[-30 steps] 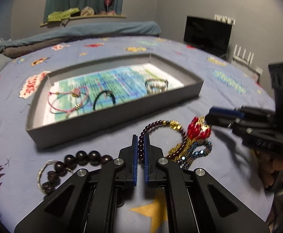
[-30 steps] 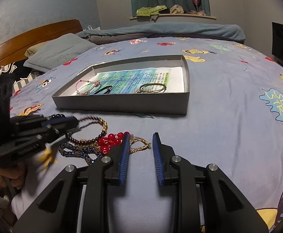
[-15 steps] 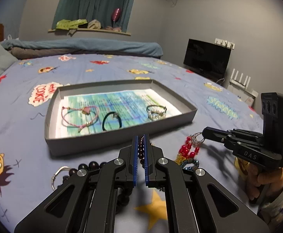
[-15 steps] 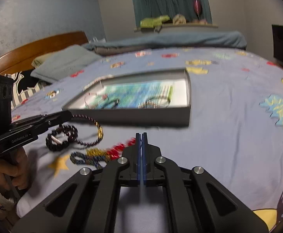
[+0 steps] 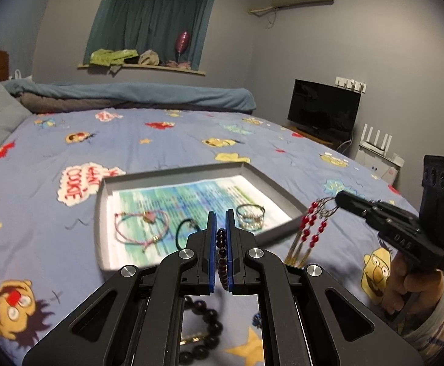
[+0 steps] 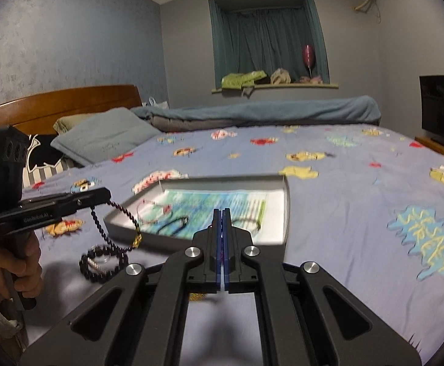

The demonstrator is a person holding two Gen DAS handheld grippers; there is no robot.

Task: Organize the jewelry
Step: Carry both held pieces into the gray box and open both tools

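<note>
Both grippers now ride higher over the bed than a second ago, each with a catch; the left gripper [image 5: 221, 218] pinches a dark-bead bracelet [image 6: 115, 228] that dangles clear of the quilt [image 5: 161, 140]; the right gripper [image 6: 222, 213], its jaws spread a second ago, is now pressed onto a red-bead piece [image 5: 311, 228] hanging beside the grey tray [image 5: 100, 213]; three bracelets already lie inside; a large-bead bracelet [image 6: 101, 263] remains on the quilt; the tray drop looks next.

Dim indoor light, curtains [image 5: 148, 21] shut. Bedspread [image 6: 343, 189] evenly lit with soft shadows. Tray [image 5: 173, 180] and its contents smeared by motion blur. Fisheye bends the walls; corners go black.
</note>
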